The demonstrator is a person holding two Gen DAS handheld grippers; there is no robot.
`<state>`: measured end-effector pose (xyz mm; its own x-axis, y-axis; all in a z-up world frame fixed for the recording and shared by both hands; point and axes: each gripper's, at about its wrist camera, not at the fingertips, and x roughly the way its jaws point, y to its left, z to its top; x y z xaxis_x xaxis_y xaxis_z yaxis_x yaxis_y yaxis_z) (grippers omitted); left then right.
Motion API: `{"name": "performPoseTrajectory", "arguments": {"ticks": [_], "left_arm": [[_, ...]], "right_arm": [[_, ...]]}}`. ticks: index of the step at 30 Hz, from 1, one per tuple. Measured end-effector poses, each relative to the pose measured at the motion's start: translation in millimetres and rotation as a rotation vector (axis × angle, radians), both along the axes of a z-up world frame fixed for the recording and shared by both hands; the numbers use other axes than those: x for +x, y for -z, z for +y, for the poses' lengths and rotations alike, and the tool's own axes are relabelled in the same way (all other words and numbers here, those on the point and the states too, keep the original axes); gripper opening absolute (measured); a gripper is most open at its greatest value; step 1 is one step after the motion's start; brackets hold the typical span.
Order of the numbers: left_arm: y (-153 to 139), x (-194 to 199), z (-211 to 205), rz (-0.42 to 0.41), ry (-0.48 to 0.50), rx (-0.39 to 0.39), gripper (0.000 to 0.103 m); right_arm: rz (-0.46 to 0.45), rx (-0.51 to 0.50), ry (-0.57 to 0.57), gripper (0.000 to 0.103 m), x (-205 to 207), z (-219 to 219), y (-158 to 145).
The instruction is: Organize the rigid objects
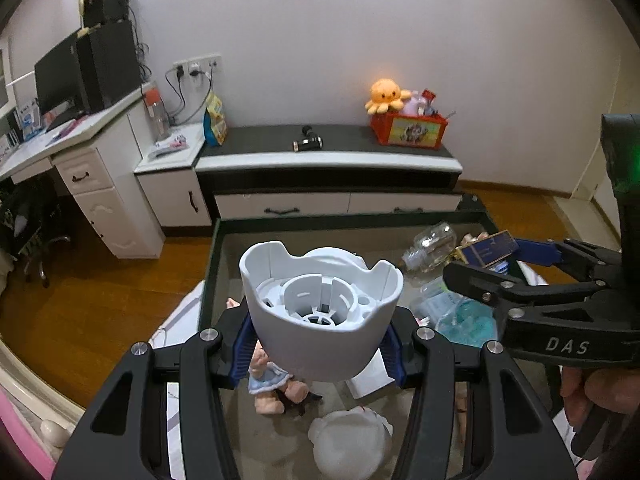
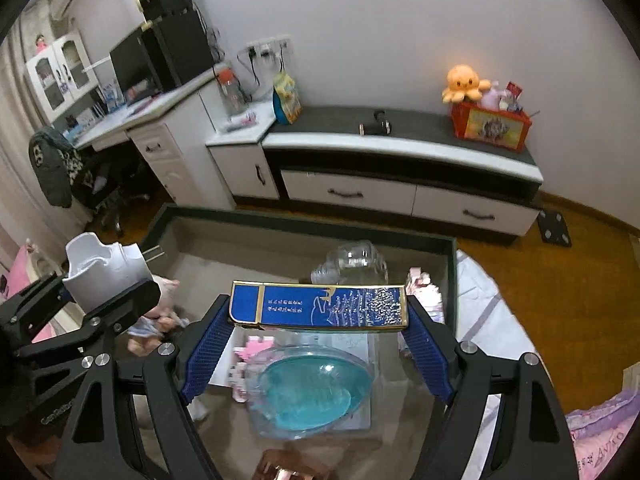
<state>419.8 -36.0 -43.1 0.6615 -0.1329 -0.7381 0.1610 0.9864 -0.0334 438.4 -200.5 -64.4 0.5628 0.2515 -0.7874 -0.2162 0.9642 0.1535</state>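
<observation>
Left gripper (image 1: 320, 354) clamps a white plastic housing (image 1: 322, 312) between its blue pads, raised above the glass-topped table (image 1: 224, 248). Right gripper (image 2: 318, 330) grips a blue and gold box (image 2: 320, 306) by its ends, also above the table. On the table beneath lie a small doll (image 1: 272, 380), a teal plastic dish (image 2: 312, 392) and, farther back, a clear bottle (image 2: 352, 264). Beyond the table's far edge stands a low cabinet (image 2: 400, 148) bearing an orange octopus plush (image 2: 464, 82) in a red basket (image 2: 492, 128).
</observation>
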Motion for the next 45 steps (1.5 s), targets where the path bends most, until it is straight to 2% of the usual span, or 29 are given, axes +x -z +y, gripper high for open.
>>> {"name": "performPoseTrajectory", "arguments": {"ticks": [1,3,4,5,6,8,10,16,20,31,37,41,45], "left_arm": [[2.8,1.7,-0.5,0.006,-0.005,0.005,0.055],[4.2,1.0,0.1,0.001,-0.015,0.012,0.079],[4.0,0.2,1.3,-0.003,-0.021,0.009,0.086],[2.4,-3.0,3.9,-0.016,-0.030,0.002,0.093],[-0.2,-7.7,6.3,-0.030,-0.036,-0.005,0.097],[-4.7,-14.8,9.2,-0.046,-0.046,-0.002,0.103],[-8.6,-22.8,10.4,-0.061,-0.058,0.015,0.103],[-22.5,-54.8,18.2,-0.085,-0.076,0.001,0.103],[-34.1,-91.2,20.8,-0.116,-0.083,-0.004,0.103],[-58.4,-213.0,21.8,-0.203,-0.098,-0.017,0.103],[-67.2,-270.8,24.3,-0.270,-0.126,-0.015,0.103],[-71.9,-303.5,24.7,-0.295,-0.143,-0.025,0.103],[-75.7,-340.8,20.4,-0.328,-0.148,-0.032,0.103]], "right_arm": [[0.007,0.003,0.003,0.086,1.2,0.0,2.4],[0.012,0.009,0.024,0.089,-0.5,-1.6,4.3],[0.012,0.009,0.037,0.091,-1.2,-4.4,4.5],[0.010,0.012,0.054,0.097,-3.9,-7.5,4.1],[0.006,0.021,0.059,0.103,-5.8,-9.8,3.5],[-0.002,0.063,0.065,0.103,-11.4,-15.8,0.8],[-0.004,0.127,0.083,0.103,-19.9,-23.8,-2.4],[-0.048,0.165,0.105,0.103,-56.7,-26.6,-17.6],[-0.087,0.178,0.125,0.103,-93.3,-27.8,-32.4],[-0.218,0.088,0.182,0.103,-218.9,-25.7,-64.3],[-0.328,0.011,0.225,0.103,-280.7,-19.8,-80.3],[-0.394,-0.024,0.244,0.103,-327.0,-14.9,-84.7],[-0.419,-0.034,0.253,0.103,-367.1,-13.5,-84.0]]}}
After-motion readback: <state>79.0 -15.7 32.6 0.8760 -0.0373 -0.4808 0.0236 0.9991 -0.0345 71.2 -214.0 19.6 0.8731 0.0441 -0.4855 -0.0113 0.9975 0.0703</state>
